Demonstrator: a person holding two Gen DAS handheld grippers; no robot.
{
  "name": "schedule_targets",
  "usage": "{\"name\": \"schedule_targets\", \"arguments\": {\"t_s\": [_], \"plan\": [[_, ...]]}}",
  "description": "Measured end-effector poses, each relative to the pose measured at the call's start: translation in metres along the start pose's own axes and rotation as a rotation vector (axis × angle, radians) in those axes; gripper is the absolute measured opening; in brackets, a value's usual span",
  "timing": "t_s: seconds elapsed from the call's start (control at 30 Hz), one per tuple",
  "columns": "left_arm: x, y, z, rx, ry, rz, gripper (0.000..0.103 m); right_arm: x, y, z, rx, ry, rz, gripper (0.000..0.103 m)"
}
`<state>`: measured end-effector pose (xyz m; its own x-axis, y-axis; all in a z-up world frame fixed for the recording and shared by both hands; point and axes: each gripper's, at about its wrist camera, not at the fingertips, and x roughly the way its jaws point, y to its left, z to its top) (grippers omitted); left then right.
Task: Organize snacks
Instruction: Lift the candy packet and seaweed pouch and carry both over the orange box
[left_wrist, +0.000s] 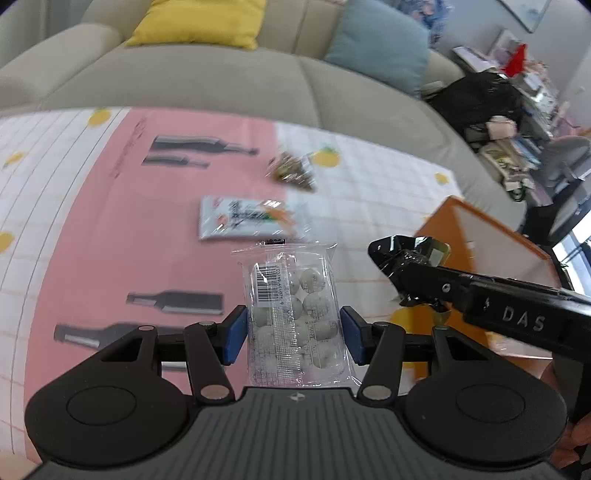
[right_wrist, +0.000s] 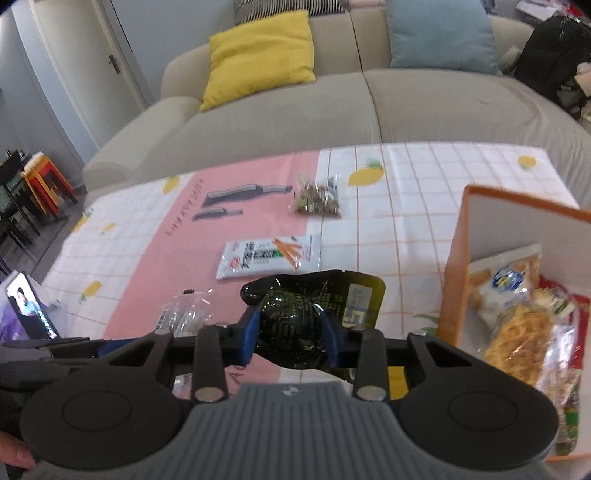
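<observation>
Table (right_wrist: 424, 192) under a cloth (right_wrist: 147, 258): white grid with lemon prints, a pink panel with grey bottle prints down the middle. At frame centre in the right wrist view we note a white packet with carrot-stick art (right_wrist: 269, 256) lying flat on the pink. Above it, a small clear bag of brownish bits (right_wrist: 317, 201) straddles the pink-white edge. At right an orange-rimmed box (right_wrist: 458, 266) stands on the cloth. At the far left edge we see a phone (right_wrist: 31, 308) with a lit screen.

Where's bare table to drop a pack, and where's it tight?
Bare: the white grid cloth between the carrot pack and the orange box, and the pink strip left of the carrot pack. Tight: the box is filled with snacks; the clear pack and black pack, each in a hand-held gripper, crowd the near edge.
</observation>
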<state>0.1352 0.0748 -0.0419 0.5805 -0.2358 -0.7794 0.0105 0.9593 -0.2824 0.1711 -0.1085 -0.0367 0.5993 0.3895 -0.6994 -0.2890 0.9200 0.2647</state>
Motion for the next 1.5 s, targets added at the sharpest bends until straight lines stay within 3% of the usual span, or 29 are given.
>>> {"name": "schedule_targets", "arguments": {"t_s": [0.37,0.67,1.03,1.2,1.5], "plan": [[-0.023,-0.080,0.028,0.095,-0.046,-0.125,0.061,-0.077,-0.050,0.007,-0.009,-0.089,-0.060,0.034],[0.004,-0.173,0.037,0.239,-0.001,-0.269,0.061,-0.121,-0.121,0.000,0.007,-0.061,-0.194,0.034],[0.074,-0.258,0.025,0.341,0.169,-0.371,0.061,-0.123,-0.190,-0.008,-0.099,0.125,-0.324,0.033],[0.109,-0.273,0.021,0.345,0.260,-0.373,0.061,-0.110,-0.215,-0.007,-0.139,0.237,-0.324,0.033],[0.149,-0.277,0.019,0.332,0.367,-0.312,0.062,-0.066,-0.235,-0.005,-0.220,0.434,-0.278,0.033]]}}
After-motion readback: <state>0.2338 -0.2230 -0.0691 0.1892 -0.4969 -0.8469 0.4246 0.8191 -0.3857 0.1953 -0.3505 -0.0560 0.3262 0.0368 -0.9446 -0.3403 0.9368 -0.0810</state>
